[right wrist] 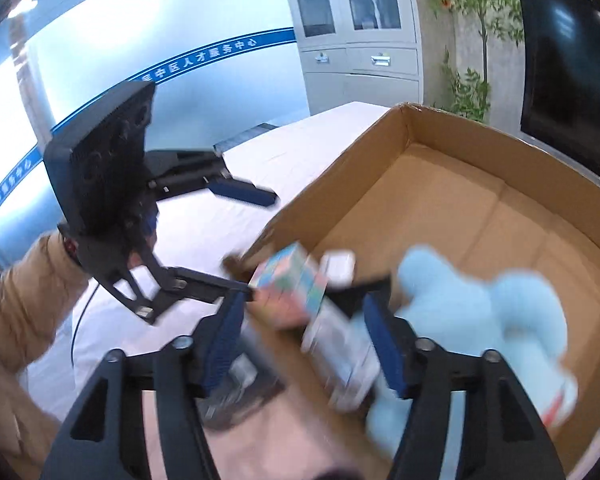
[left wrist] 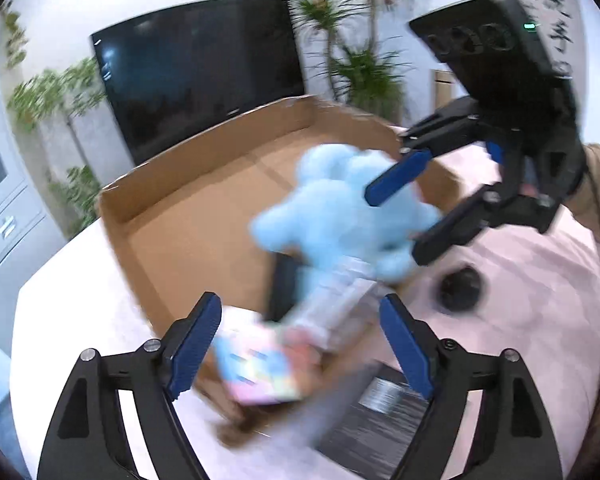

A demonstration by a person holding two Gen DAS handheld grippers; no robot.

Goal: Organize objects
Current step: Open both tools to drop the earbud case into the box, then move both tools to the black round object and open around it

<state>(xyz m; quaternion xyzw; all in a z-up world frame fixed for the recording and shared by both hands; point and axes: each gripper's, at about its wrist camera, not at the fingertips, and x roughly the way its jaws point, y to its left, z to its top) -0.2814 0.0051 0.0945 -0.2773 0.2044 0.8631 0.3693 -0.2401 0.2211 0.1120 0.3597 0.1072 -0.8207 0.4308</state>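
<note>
Resting in corrugated cardboard box (right wrist: 452, 184): fluffy blue plush (right wrist: 480, 312); both jaws spread.

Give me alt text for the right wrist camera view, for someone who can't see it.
The right claw, open, hangs over the near corner of a large brown cardboard box holding a fluffy light-blue plush toy, a pastel-coloured cube and a blurred clear package. The left claw, also open, reaches in over the white table.
</note>
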